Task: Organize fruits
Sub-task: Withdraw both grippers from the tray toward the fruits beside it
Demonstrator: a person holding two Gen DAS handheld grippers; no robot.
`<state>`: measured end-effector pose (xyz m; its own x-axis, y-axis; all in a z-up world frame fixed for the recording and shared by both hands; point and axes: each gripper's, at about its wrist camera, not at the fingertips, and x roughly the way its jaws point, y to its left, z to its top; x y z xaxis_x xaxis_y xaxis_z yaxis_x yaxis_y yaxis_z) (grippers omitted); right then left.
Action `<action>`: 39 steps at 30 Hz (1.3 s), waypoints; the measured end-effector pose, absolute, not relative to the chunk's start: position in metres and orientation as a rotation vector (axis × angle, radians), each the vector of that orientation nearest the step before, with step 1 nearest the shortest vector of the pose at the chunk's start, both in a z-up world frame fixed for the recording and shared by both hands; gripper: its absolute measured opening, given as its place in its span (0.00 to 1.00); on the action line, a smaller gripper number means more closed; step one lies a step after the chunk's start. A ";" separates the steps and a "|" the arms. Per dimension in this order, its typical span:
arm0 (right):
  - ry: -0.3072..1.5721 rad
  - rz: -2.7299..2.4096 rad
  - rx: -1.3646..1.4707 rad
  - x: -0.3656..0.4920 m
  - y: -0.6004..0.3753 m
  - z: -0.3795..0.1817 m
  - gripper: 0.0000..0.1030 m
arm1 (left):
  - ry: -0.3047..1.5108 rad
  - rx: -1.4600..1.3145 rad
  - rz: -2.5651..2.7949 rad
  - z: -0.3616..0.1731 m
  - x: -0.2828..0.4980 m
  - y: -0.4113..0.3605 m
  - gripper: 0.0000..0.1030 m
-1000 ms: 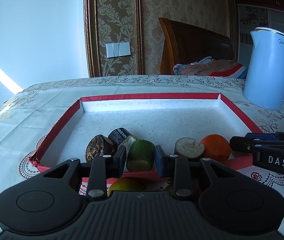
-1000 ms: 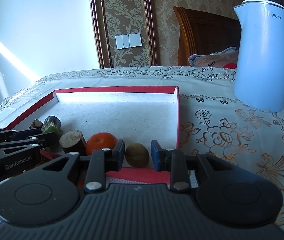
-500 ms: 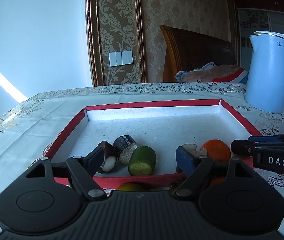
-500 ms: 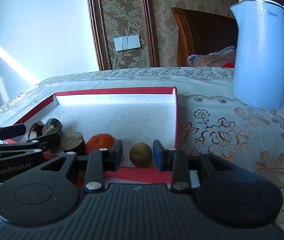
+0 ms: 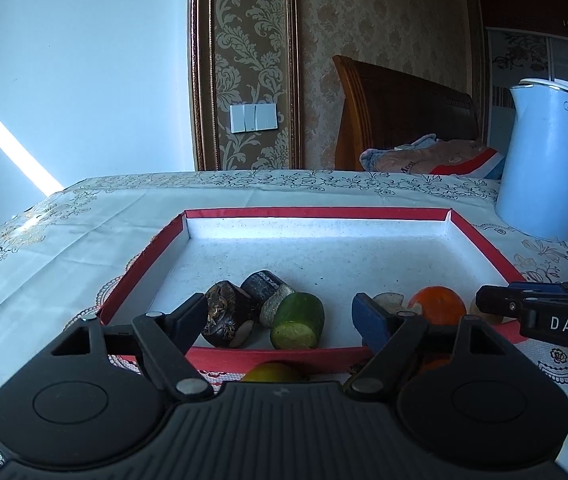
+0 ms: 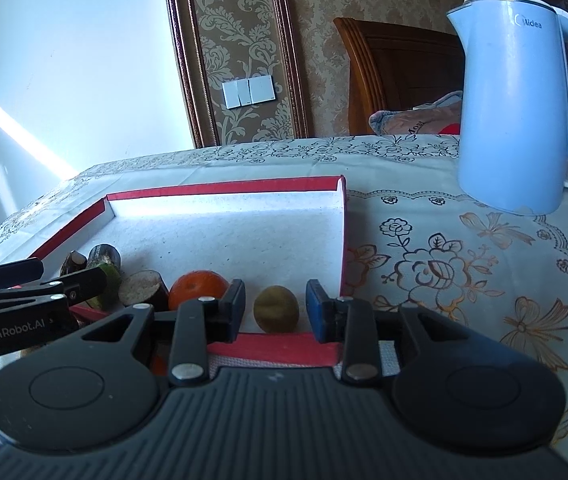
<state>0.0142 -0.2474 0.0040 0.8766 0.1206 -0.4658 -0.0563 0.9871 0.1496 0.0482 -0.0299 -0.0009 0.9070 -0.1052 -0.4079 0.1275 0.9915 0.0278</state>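
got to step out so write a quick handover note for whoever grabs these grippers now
Left gripper: open, empty, at the near rim of the tray.
Right gripper: barely open; the brown fruit sits between its pads in the tray's corner and does not look pinched.
Done: dark pieces, green piece, orange and brown fruit are in the tray.
Left: the yellow fruit lies outside the near rim; bring it in.
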 end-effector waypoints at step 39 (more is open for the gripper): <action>0.501 0.349 0.147 -0.033 -0.221 0.010 0.40 | 0.428 -0.150 -0.021 0.000 0.003 0.062 0.80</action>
